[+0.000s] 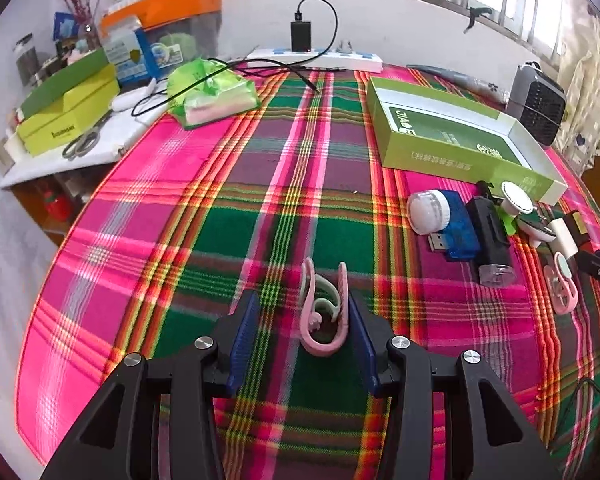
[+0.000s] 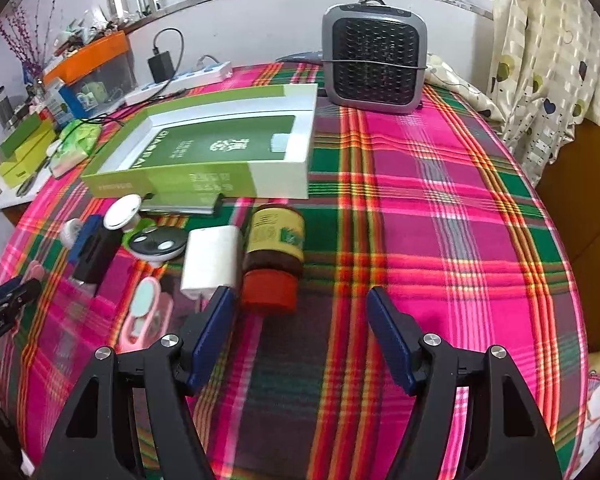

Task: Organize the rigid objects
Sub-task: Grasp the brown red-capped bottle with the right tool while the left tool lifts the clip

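My left gripper (image 1: pixel 303 312) is open around a pink clip (image 1: pixel 325 312) that lies on the plaid cloth against the right finger. An open green box (image 1: pixel 456 132) stands at the back right, also in the right wrist view (image 2: pixel 204 148). Before it lies a cluster: a white-capped blue USB device (image 1: pixel 440 220), a black case (image 1: pixel 490 236), a white charger (image 2: pixel 212 260), a brown bottle with a red cap (image 2: pixel 274 256), a round black-and-white disc (image 2: pixel 158 245), a second pink clip (image 2: pixel 146 316). My right gripper (image 2: pixel 300 332) is open and empty, just right of the bottle.
A grey fan heater (image 2: pixel 374 66) stands at the back. A power strip with a black charger (image 1: pixel 312 54) and a green wipes pack (image 1: pixel 212 92) lie at the far edge. A side shelf (image 1: pixel 60 120) holds boxes and scissors. Curtains (image 2: pixel 548 60) hang on the right.
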